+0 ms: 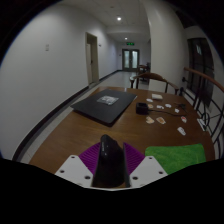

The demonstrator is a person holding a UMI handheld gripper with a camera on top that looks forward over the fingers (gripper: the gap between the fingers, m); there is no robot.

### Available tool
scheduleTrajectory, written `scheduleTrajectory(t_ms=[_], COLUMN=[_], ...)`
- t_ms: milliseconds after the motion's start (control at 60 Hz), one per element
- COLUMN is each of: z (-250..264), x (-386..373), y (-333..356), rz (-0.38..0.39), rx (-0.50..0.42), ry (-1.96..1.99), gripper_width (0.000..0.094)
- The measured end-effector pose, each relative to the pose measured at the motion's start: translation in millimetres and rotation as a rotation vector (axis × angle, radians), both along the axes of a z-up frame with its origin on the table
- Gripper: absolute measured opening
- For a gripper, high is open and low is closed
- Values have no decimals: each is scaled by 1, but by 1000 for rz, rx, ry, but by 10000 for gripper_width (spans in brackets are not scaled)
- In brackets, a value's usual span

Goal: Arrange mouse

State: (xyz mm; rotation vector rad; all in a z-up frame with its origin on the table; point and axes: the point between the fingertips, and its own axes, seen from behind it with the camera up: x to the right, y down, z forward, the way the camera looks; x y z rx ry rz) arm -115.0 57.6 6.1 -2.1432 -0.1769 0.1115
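Note:
A black computer mouse [109, 160] stands on edge between my fingers, held above the brown wooden table [90, 125]. Both purple pads [93, 156] press against its sides, so my gripper [110, 165] is shut on it. A green mat [180, 157] lies on the table just right of the fingers. A dark mouse pad [103, 103] lies further ahead on the table, left of centre.
Beyond the fingers on the right, a small black object [142, 107] and several small white items [165, 118] lie scattered. A chair [158, 78] stands at the table's far end, with a railing [203, 90] at the right. A corridor with doors runs beyond.

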Motion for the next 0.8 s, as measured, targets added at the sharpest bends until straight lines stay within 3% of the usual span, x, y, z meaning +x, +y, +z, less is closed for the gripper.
scheduleTrajectory(t_ms=[183, 367, 467, 533, 617, 717, 800], z=[6, 110, 146, 133, 79, 34, 14], x=[-2, 57, 117, 155, 192, 212, 218], y=[-4, -31, -46, -57, -62, -59, -57], rz=[93, -17, -110, -160, -224, -240, -254], rx=[60, 321, 387, 352, 240, 140, 121], ry=[-55, -99, -143, -136, -108, -105, -111], gripper_width=[261, 256, 257, 248, 244, 242, 244])
